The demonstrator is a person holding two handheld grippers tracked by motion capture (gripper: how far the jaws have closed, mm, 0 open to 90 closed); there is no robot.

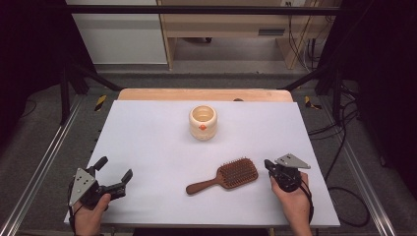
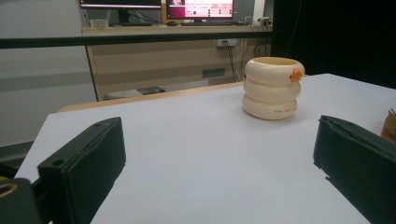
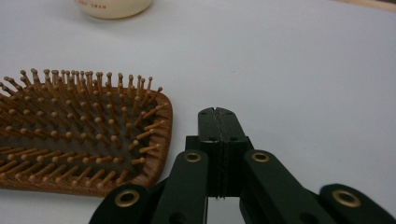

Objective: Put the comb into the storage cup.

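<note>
A brown wooden hairbrush (image 1: 225, 176) lies bristles-up on the white table (image 1: 157, 147), its handle pointing to the lower left. A cream ribbed cup (image 1: 202, 122) with an orange mark stands further back at the middle. My right gripper (image 1: 268, 164) sits just right of the brush head, jaws pressed together with nothing between them. In the right gripper view, that gripper (image 3: 218, 113) is beside the brush's bristled edge (image 3: 84, 135), apart from it. My left gripper (image 1: 115, 170) rests at the near left, jaws wide apart and empty. The cup (image 2: 272, 88) shows ahead in the left gripper view.
The table's wooden back edge (image 1: 204, 94) lies beyond the white sheet. Metal rails (image 1: 44, 162) run along both sides of the table. Cables (image 1: 339, 132) trail on the floor at the right. A wooden desk (image 1: 231, 24) stands at the back.
</note>
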